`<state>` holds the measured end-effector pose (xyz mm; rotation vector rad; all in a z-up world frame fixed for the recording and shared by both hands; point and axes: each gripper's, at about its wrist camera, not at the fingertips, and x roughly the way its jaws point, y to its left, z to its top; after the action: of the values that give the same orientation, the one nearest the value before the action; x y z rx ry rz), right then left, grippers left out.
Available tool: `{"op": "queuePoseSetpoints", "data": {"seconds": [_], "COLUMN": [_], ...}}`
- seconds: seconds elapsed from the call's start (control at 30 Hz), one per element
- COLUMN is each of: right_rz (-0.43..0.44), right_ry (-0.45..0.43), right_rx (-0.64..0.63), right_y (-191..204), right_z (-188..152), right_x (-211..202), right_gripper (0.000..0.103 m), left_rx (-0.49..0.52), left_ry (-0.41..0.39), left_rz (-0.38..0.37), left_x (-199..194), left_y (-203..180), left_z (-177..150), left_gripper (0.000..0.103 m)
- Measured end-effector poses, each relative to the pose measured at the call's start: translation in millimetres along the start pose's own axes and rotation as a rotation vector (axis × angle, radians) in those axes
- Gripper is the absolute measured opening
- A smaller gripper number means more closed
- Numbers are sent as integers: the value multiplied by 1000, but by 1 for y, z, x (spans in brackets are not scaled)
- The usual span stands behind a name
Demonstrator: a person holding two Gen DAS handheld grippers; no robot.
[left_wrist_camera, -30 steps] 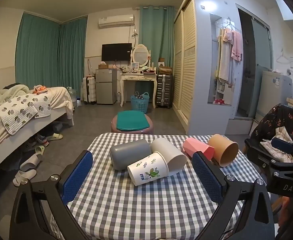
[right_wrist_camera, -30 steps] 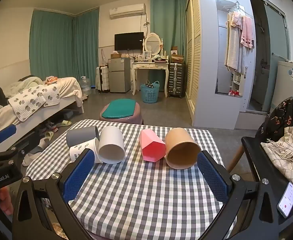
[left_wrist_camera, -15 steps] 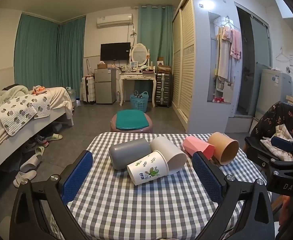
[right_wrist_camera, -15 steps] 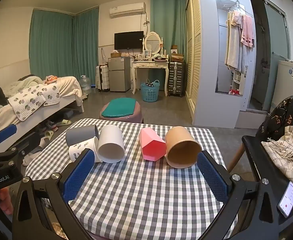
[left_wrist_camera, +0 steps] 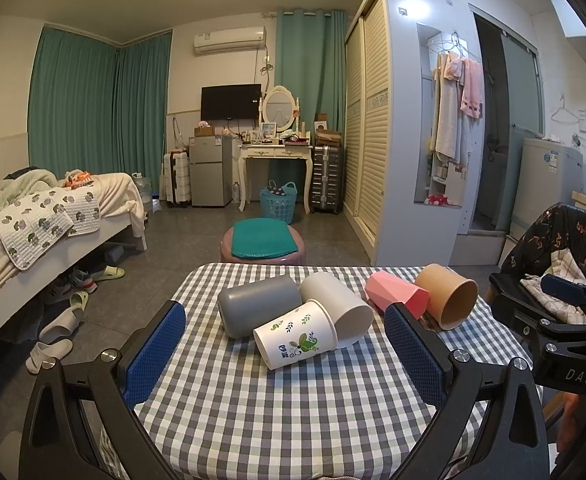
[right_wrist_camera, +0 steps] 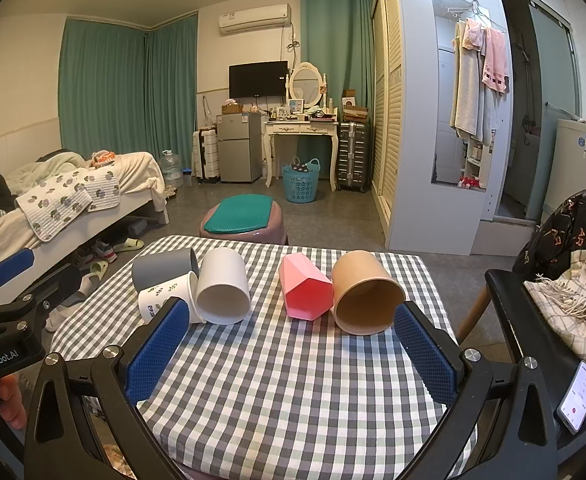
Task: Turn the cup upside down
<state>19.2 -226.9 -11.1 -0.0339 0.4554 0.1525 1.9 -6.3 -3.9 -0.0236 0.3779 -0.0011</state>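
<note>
Several cups lie on their sides on a checked table (left_wrist_camera: 293,408): a grey cup (left_wrist_camera: 255,310), a leaf-print white cup (left_wrist_camera: 295,338), a plain white cup (left_wrist_camera: 339,308), a pink faceted cup (left_wrist_camera: 395,294) and a brown paper cup (left_wrist_camera: 449,300). In the right wrist view they are the grey cup (right_wrist_camera: 161,270), the leaf-print cup (right_wrist_camera: 165,298), the white cup (right_wrist_camera: 223,288), the pink cup (right_wrist_camera: 303,292) and the brown cup (right_wrist_camera: 367,298). My left gripper (left_wrist_camera: 287,350) is open and empty, just before the leaf-print cup. My right gripper (right_wrist_camera: 289,350) is open and empty, short of the pink and brown cups.
A pink stool with a green cushion (left_wrist_camera: 263,242) stands beyond the table. A bed (left_wrist_camera: 33,224) is on the left, a chair with cloth (right_wrist_camera: 565,280) on the right, and a phone (right_wrist_camera: 577,396) lies at the right edge.
Both grippers have drifted very slightly; the cups have not moved and both jaws stay open.
</note>
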Motion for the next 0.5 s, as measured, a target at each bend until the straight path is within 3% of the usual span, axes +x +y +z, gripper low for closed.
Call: {"op": "queuePoseSetpoints", "data": {"seconds": [0.5], "right_rz": [0], "right_ry": [2], "right_rx": [1], "right_y": [1], "right_z": [-1], "right_x": [0], "right_gripper": [103], "left_rx": [-2], "left_ry": [2], "left_rz": [-1], "left_x": [0], "left_y": [1], "left_z": [1], "left_gripper": [103]}}
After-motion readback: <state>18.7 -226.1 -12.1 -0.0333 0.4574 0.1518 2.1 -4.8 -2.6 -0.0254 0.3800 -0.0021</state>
